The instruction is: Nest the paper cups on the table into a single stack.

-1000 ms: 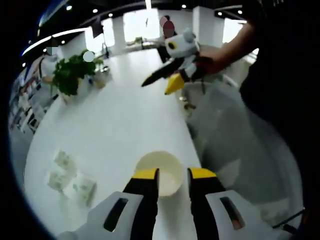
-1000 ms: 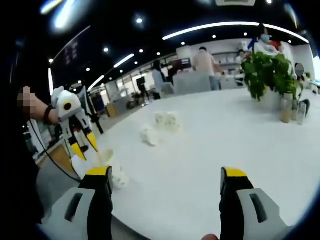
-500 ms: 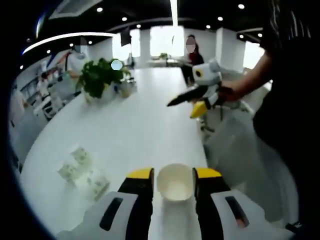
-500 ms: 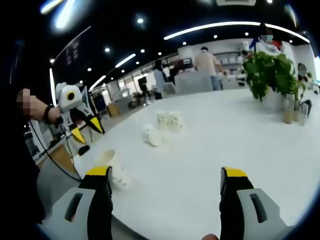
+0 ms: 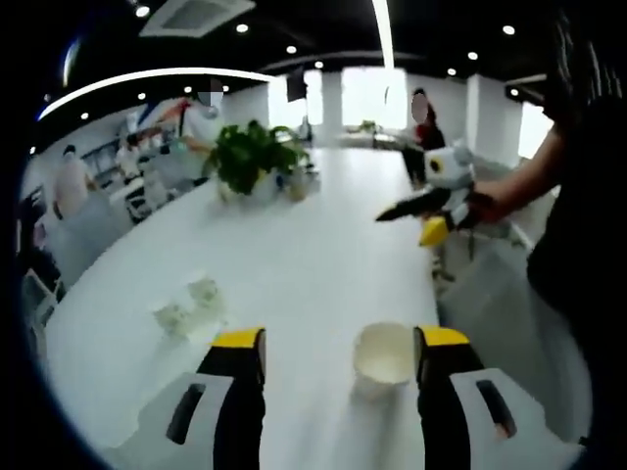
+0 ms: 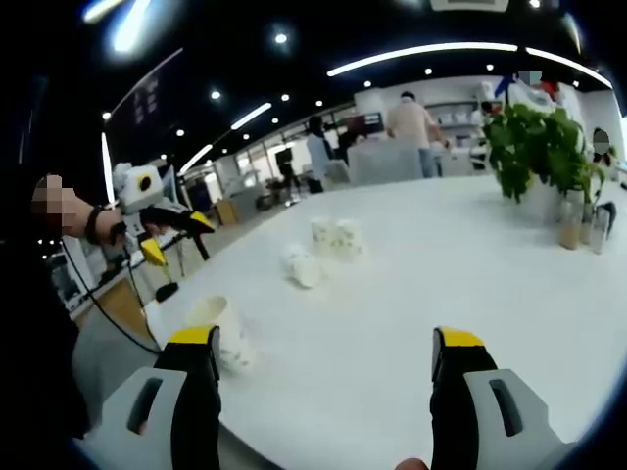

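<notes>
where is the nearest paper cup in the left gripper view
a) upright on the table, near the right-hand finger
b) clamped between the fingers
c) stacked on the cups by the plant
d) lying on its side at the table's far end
a: the paper cup stands upright on the table, nearer the right-hand finger of the open left gripper, with a clear gap on its other side.

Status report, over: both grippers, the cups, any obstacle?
Left gripper open, holding nothing. Right gripper open, holding nothing. Near cup upright at the table edge; other cups apart, unstacked. Nothing between them.
</notes>
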Demonstrator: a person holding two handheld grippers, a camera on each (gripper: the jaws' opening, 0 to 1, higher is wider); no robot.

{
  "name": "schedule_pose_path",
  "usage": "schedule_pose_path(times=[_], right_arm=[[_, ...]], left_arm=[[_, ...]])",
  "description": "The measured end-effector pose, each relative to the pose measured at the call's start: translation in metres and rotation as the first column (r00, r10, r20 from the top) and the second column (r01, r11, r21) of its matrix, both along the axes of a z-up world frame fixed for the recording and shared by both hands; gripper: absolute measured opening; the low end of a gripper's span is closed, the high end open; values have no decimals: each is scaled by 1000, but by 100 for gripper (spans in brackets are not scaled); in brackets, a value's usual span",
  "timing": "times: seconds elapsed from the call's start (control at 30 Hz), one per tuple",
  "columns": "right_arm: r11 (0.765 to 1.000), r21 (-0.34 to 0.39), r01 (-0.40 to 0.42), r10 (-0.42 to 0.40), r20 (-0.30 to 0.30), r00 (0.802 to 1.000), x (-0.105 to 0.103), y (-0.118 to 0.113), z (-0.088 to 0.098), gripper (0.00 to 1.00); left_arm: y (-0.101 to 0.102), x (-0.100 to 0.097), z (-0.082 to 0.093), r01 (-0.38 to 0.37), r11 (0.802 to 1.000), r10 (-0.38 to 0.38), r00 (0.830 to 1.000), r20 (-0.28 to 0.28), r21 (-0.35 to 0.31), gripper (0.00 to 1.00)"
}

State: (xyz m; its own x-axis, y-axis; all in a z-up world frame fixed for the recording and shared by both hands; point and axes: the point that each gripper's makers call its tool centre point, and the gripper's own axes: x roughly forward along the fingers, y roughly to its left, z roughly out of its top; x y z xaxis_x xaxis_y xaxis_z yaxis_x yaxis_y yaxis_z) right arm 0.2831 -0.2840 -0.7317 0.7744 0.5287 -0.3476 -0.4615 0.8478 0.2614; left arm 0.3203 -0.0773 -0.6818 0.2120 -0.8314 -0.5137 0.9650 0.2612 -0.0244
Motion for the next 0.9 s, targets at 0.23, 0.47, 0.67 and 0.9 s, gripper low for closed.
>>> schedule_pose_path(times=[0.23,0.47,0.67,0.9], right_arm=[[1000,5,-1,1,-6,1000,-3,2,-2,87],[1000,5,6,-6,-12,1000,-4,1,-3,87],[1000,6,9,-9,-12,1000,-2,-1,-3,87],[1000,6,11,-11,-16,1000,0,-1,-3,87]], left_arm=[[15,15,-1,-100,995,100,995,-13,-24,73],[21,19,-3,-138,990,137,990,-31,-37,80],[26,29,-4,-192,980,190,981,-40,-61,97],[35,40,-10,-255,964,248,964,-93,-70,100]])
